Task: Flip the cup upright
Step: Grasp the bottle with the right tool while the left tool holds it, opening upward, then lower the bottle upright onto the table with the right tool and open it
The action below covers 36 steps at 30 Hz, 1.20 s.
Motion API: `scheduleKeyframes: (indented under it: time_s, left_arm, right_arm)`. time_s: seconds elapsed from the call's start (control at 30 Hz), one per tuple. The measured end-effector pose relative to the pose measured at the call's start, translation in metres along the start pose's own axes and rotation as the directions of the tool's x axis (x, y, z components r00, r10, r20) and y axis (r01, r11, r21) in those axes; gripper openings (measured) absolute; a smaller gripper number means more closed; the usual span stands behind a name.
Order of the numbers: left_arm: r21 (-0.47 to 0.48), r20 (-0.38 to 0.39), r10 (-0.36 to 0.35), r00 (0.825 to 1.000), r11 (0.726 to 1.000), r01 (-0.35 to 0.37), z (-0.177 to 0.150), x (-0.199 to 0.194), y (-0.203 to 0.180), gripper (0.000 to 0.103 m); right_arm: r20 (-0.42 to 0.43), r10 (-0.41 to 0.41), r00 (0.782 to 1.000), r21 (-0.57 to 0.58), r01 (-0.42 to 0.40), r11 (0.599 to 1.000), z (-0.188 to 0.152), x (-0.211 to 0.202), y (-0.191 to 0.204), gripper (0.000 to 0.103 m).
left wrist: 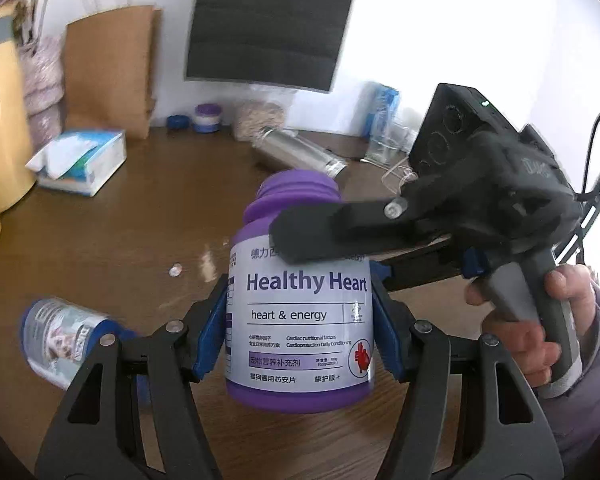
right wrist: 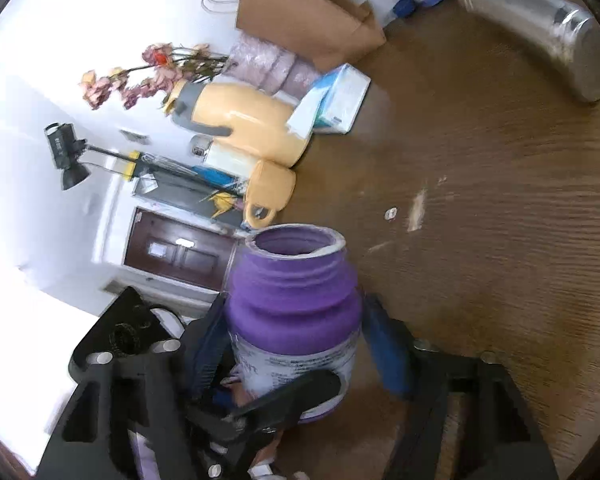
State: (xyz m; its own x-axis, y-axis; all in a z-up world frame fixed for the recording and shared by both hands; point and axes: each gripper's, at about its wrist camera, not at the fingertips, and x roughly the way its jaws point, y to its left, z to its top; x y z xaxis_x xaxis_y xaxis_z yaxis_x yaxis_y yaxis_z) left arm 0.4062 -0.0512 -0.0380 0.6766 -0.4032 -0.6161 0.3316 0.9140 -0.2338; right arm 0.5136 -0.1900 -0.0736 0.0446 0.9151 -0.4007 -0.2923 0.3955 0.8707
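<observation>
The cup is a lidless purple jar [left wrist: 300, 312] with a white "Healthy Heart" label. It is upright, mouth up, held above the brown table [left wrist: 140, 232]. My left gripper [left wrist: 300, 332] is shut on its body, with blue pads on both sides. My right gripper [left wrist: 316, 236] reaches in from the right, one finger across the jar's shoulder. In the right wrist view the jar [right wrist: 296, 300] sits between the right gripper's [right wrist: 296, 344] blue pads; there is a gap at the right pad, so it looks open around the jar.
A blue-capped bottle [left wrist: 60, 340] lies on its side at the left. A steel flask [right wrist: 540, 28] lies at the back. A tissue box [left wrist: 80, 164], paper bag [left wrist: 108, 72], yellow thermos [right wrist: 248, 120] and yellow mug [right wrist: 268, 192] stand along the table's edge.
</observation>
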Motion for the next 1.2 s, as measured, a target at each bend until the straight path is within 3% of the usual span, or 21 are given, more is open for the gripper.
scheduleKeyframes:
  time_s: [0.13, 0.2, 0.23, 0.27, 0.3, 0.4, 0.5, 0.53, 0.73, 0.83, 0.9, 0.97, 1.07, 1.2]
  left_arm:
    - [-0.051, -0.026, 0.003, 1.0, 0.999, -0.005, -0.002, 0.001, 0.01, 0.061]
    - [-0.057, -0.042, 0.03, 0.999, 0.998, -0.032, -0.003, 0.001, 0.013, 0.076]
    - [-0.062, -0.041, 0.052, 0.998, 0.997, -0.054, -0.005, -0.002, 0.016, 0.079]
    - [-0.065, -0.041, 0.068, 0.997, 0.995, -0.071, -0.007, -0.005, 0.018, 0.08]
    - [-0.065, -0.04, 0.088, 0.995, 0.994, -0.091, -0.008, -0.009, 0.018, 0.08]
    - [-0.048, -0.041, 0.21, 0.977, 0.976, -0.212, -0.015, -0.022, 0.02, 0.084]
    - [-0.015, -0.058, 0.33, 0.942, 0.944, -0.331, -0.022, -0.03, 0.022, 0.086]
    - [-0.013, -0.053, 0.342, 0.938, 0.939, -0.343, -0.025, -0.034, 0.023, 0.086]
    - [-0.054, -0.053, 0.387, 0.921, 0.92, -0.389, -0.035, -0.042, 0.033, 0.086]
    - [-0.096, -0.059, 0.39, 0.919, 0.914, -0.394, -0.041, -0.045, 0.04, 0.086]
    - [-0.112, -0.053, 0.397, 0.916, 0.909, -0.401, -0.042, -0.047, 0.041, 0.086]
    - [-0.124, -0.046, 0.404, 0.914, 0.905, -0.406, -0.043, -0.051, 0.041, 0.086]
    - [-0.136, -0.036, 0.414, 0.91, 0.9, -0.415, -0.044, -0.059, 0.039, 0.087]
    - [-0.153, -0.022, 0.424, 0.905, 0.893, -0.422, -0.045, -0.08, 0.033, 0.09]
  right_arm:
    - [0.015, -0.094, 0.995, -0.072, 0.095, 0.993, -0.002, 0.004, 0.01, 0.068]
    - [0.062, -0.195, 0.979, -0.163, 0.202, 0.966, -0.004, 0.003, 0.024, 0.068]
    - [0.098, -0.247, 0.964, -0.214, 0.263, 0.941, -0.005, 0.003, 0.032, 0.068]
    - [0.151, -0.314, 0.937, -0.271, 0.344, 0.899, -0.008, 0.003, 0.041, 0.068]
    - [0.223, -0.397, 0.89, -0.335, 0.453, 0.826, -0.014, 0.005, 0.052, 0.068]
    - [0.354, -0.514, 0.781, -0.43, 0.624, 0.652, -0.027, 0.016, 0.065, 0.068]
    - [0.39, -0.586, 0.711, -0.442, 0.702, 0.558, -0.033, 0.03, 0.057, 0.068]
    - [0.391, -0.598, 0.7, -0.443, 0.712, 0.545, -0.034, 0.034, 0.053, 0.068]
    - [0.439, -0.574, 0.691, -0.417, 0.722, 0.551, -0.045, 0.03, 0.049, 0.069]
    - [0.407, -0.589, 0.698, -0.416, 0.716, 0.561, -0.047, 0.031, 0.045, 0.069]
    - [0.418, -0.598, 0.684, -0.409, 0.73, 0.548, -0.049, 0.031, 0.044, 0.075]
    - [0.42, -0.594, 0.686, -0.408, 0.728, 0.551, -0.051, 0.029, 0.045, 0.083]
    - [0.413, -0.586, 0.698, -0.402, 0.716, 0.57, -0.055, 0.024, 0.052, 0.083]
    - [0.428, -0.587, 0.687, -0.388, 0.726, 0.567, -0.068, 0.01, 0.07, 0.083]
